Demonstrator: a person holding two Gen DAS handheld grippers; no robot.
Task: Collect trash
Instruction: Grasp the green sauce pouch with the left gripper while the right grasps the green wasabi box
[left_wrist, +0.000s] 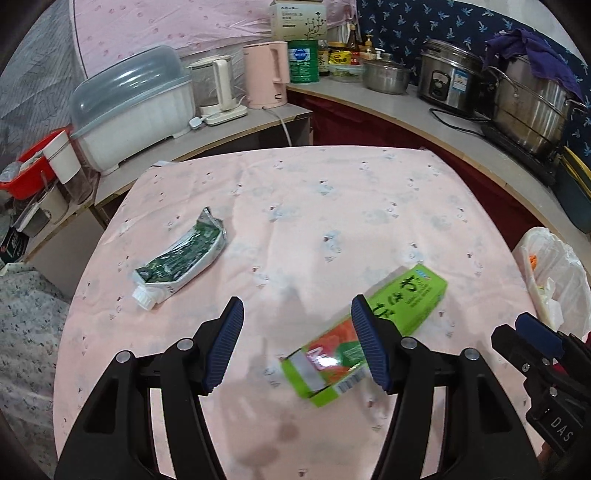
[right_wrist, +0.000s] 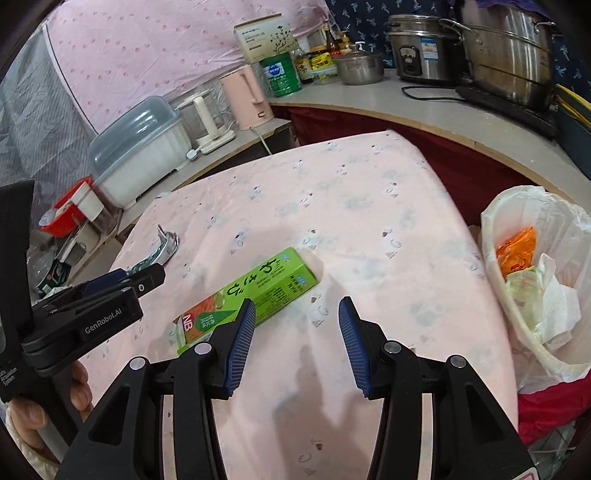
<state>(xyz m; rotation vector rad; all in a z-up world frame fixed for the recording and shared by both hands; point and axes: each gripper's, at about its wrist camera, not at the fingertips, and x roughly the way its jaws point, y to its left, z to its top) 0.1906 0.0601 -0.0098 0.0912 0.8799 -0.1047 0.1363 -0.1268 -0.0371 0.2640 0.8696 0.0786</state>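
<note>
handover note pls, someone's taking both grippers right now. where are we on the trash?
Left gripper: open, empty, above the table.
Right gripper: open, empty.
Green wasabi box: lying flat on the pink tablecloth, partly behind a pad of each gripper; not gripped.
Squeezed green tube: flat on the cloth, far left, untouched.
Lined trash bin: off the table's right edge, already holds wrappers and tissue.
Done: nothing from the table held or binned at this moment.
Left: box and tube into the bin.
</note>
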